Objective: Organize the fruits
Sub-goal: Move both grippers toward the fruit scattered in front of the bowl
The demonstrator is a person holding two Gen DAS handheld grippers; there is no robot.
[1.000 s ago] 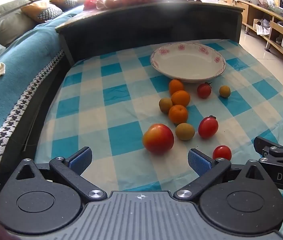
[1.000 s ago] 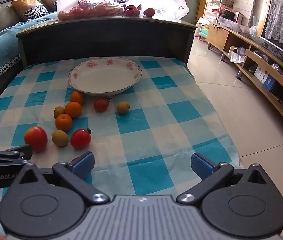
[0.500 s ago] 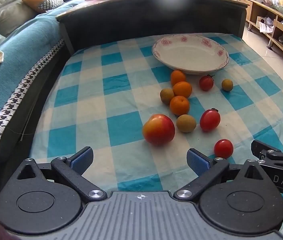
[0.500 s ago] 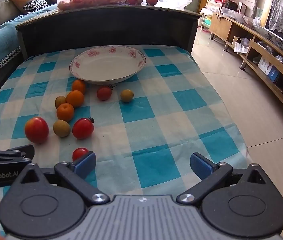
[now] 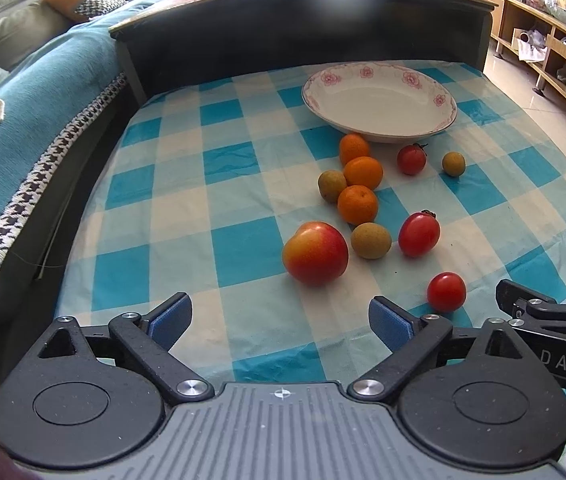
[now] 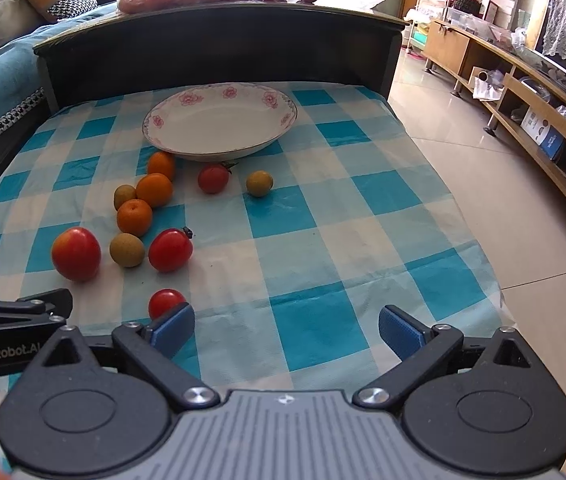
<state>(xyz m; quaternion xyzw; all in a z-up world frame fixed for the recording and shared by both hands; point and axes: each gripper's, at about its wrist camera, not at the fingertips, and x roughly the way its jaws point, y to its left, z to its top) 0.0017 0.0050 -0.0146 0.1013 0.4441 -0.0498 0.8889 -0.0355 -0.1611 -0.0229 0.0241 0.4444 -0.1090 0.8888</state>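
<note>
A white flower-rimmed plate stands empty at the far side of the blue checked cloth. In front of it lie three oranges, three brownish-green small fruits, three small tomatoes and a large red-yellow fruit. My left gripper is open and empty, just short of the large fruit. My right gripper is open and empty; its left finger partly hides the nearest tomato.
A dark wooden headboard with bags of fruit on top rises behind the plate. A blue-covered sofa lies to the left. The cloth drops off to tiled floor on the right, with a low wooden shelf beyond.
Both grippers have drawn back and tilted slightly; the fruits and plate now sit higher in both views. The nearest tomato has come into view by the right gripper's left finger. Both stay open.
</note>
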